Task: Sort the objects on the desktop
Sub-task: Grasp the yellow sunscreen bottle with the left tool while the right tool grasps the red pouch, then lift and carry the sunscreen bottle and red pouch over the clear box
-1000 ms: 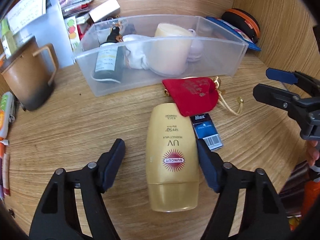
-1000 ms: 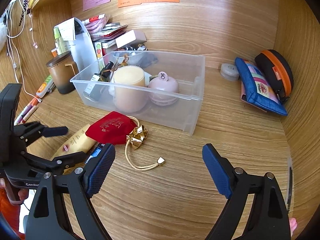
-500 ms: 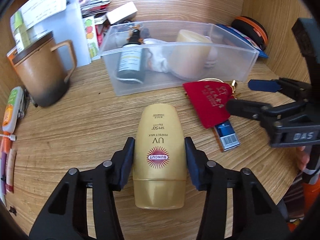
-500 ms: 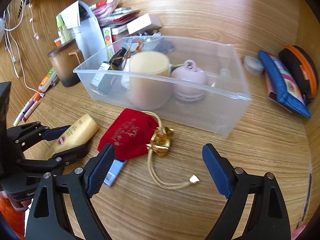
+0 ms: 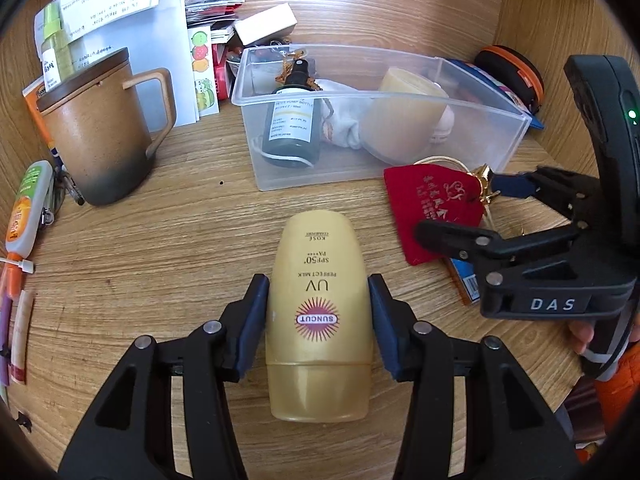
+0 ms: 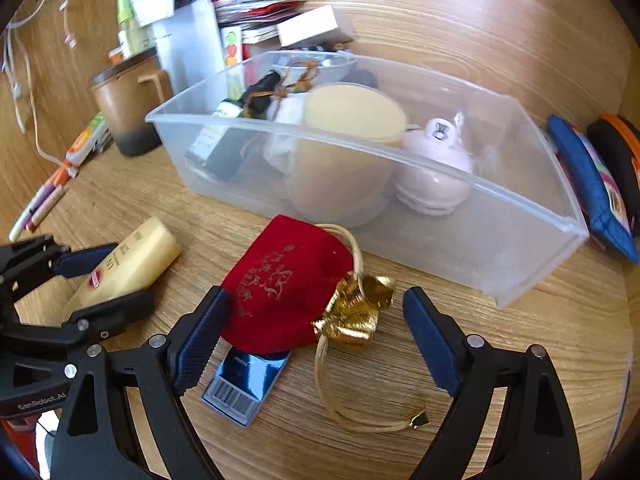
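Observation:
My left gripper (image 5: 318,316) is shut on a yellow sunscreen bottle (image 5: 318,312) that lies on the wooden desk; it also shows in the right wrist view (image 6: 128,264). My right gripper (image 6: 316,340) is open, its fingers either side of a red velvet pouch (image 6: 280,292) with a gold bow (image 6: 352,316) and cord. A small blue box (image 6: 246,380) lies partly under the pouch. The clear plastic bin (image 6: 520,240) behind holds a dark bottle (image 5: 290,128), a cream candle jar (image 6: 348,152), a white cloth and a pink jar (image 6: 434,172).
A brown mug (image 5: 96,132) with a lid stands at the left, with pens and a tube (image 5: 26,208) beside it. Papers and boxes (image 5: 224,28) are stacked at the back. A blue pouch (image 6: 592,188) and a black-and-orange case (image 5: 512,76) lie right of the bin.
My left gripper has closed onto the sunscreen bottle. My right gripper has moved forward and down until its open fingers sit either side of the red pouch.

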A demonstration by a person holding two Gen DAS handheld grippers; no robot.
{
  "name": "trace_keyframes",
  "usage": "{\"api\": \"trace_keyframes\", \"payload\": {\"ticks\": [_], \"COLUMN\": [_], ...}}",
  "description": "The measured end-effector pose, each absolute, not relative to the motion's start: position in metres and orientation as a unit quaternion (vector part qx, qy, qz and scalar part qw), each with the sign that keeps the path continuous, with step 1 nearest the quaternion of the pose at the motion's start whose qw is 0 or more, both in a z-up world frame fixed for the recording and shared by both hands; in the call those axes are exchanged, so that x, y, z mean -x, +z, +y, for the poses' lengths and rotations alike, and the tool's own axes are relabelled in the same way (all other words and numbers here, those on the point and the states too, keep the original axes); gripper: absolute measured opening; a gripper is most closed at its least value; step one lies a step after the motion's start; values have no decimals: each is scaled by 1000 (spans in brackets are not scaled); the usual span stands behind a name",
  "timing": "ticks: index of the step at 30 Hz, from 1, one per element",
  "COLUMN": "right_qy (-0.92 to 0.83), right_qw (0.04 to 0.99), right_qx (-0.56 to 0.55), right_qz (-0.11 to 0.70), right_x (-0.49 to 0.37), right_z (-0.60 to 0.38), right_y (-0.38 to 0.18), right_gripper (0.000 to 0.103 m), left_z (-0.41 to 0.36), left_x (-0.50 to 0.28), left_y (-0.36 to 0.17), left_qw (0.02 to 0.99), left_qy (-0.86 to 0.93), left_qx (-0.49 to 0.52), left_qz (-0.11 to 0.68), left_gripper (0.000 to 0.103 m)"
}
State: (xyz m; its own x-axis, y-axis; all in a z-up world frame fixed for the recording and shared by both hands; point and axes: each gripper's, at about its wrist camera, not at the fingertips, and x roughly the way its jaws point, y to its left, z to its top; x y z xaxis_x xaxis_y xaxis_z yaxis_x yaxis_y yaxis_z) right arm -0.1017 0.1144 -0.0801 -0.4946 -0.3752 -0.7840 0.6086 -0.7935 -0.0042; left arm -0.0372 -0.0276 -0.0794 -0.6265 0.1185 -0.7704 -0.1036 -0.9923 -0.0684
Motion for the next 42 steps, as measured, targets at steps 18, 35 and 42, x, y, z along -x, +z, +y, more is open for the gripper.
{"api": "trace_keyframes", "payload": {"ticks": [18, 35, 42], "right_qy": [-864, -882, -889], "right_qw": [327, 322, 310], "right_qx": [-367, -338, -328], "right_qz": [110, 70, 73], "right_x": [89, 82, 76], "right_z": [122, 169, 181], "right_y": [-61, -29, -19], "right_gripper": [36, 35, 35], "left_z": [-23, -6, 2], "left_x": [41, 27, 27], "left_y": [-78, -37, -19], "left_qw": [55, 54, 58], "left_qy": [901, 921, 930], "left_qx": [428, 385, 364], "left_qz": [-33, -19, -16], "left_gripper": [48, 48, 48]}}
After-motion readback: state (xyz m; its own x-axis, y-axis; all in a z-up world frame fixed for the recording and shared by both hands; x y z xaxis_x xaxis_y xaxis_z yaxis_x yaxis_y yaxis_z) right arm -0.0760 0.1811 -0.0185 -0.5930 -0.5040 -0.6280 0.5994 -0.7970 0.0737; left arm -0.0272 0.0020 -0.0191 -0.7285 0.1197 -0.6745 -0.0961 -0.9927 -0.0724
